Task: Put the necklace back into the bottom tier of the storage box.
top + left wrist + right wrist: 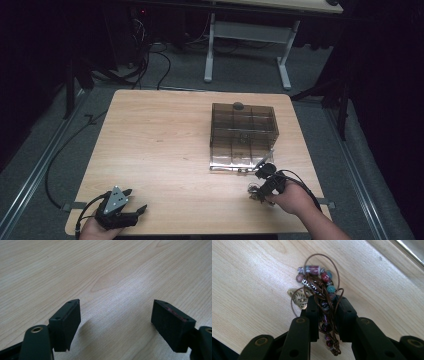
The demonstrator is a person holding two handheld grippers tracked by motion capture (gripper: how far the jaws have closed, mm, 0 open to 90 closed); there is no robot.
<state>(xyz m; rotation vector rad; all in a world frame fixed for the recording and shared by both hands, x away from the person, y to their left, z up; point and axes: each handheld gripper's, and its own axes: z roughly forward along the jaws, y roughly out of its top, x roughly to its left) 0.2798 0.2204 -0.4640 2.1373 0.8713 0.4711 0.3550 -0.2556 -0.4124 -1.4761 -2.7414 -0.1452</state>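
Sitting mid-frame in the high view, light wooden table (165,150), pale grain, rounded corners. On it toward 2 o'clock from centre, smoky translucent plastic organiser box (244,131) with gridded compartments and a dark knob on the far rim; clear tray edge along its near side. At 7 o'clock near the table's front edge, left gripper (134,201), black, grey three-cornered plate on top, held in a hand, cable trailing off at 9 o'clock; jaws spread wide, nothing between, bare wood under them in the left gripper view (116,325). At 5 o'clock, just in front of the box's near right corner, right gripper (254,191), black, in a hand, cable looping to 3 o'clock. Clenched on beaded brown leather-cord necklace (322,287): cord strands and dark beads pinched between the pads (313,315), pink, red, teal and striped beads bunched at 12 o'clock beyond the tips, pale gold filigree pendant at 10 o'clock lying on the wood. Necklace touching table, well apart from left gripper.
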